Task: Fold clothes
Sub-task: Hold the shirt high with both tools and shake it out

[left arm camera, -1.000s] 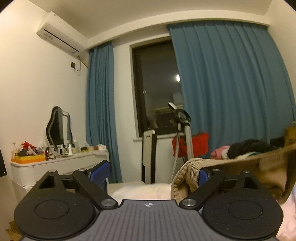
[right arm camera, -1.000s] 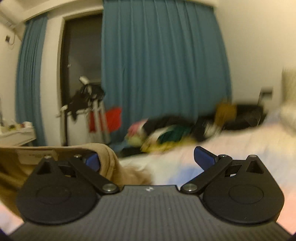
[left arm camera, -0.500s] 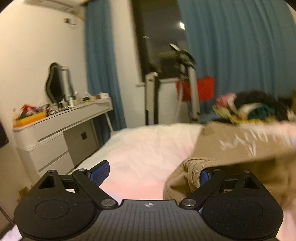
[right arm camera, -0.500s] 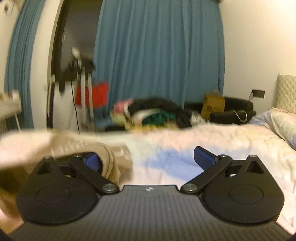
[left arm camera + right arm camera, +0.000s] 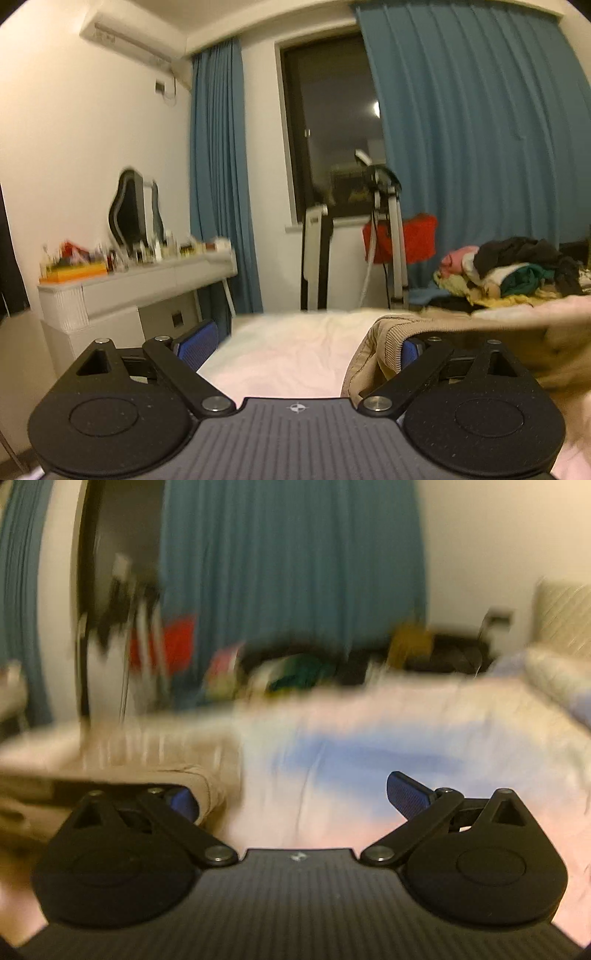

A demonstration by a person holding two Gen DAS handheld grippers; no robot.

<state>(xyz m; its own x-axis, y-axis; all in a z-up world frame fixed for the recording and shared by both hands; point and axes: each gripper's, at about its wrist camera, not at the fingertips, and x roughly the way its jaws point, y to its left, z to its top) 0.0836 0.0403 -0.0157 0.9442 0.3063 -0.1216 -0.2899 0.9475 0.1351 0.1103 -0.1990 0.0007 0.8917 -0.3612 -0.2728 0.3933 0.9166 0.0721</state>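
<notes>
A tan knit garment (image 5: 480, 343) lies on the pale bed (image 5: 295, 354) and stretches to the right in the left wrist view. Its ribbed edge drapes over the right finger of my left gripper (image 5: 301, 347), whose jaws stand wide apart. In the blurred right wrist view the same garment (image 5: 122, 760) lies at the left and hangs over the left finger of my right gripper (image 5: 295, 797), also wide apart. Neither gripper pinches the cloth between both fingers.
A white dresser (image 5: 129, 291) with a mirror and small items stands at the left. A pile of clothes (image 5: 517, 269) lies beyond the bed. A stand with red cloth (image 5: 399, 236) is by the window. A pillow (image 5: 561, 679) lies at the right.
Both cameras tilted down toward the bed half a second ago and have tilted back up. The tan garment stays draped over one finger of each gripper. Both jaws stay wide apart.
</notes>
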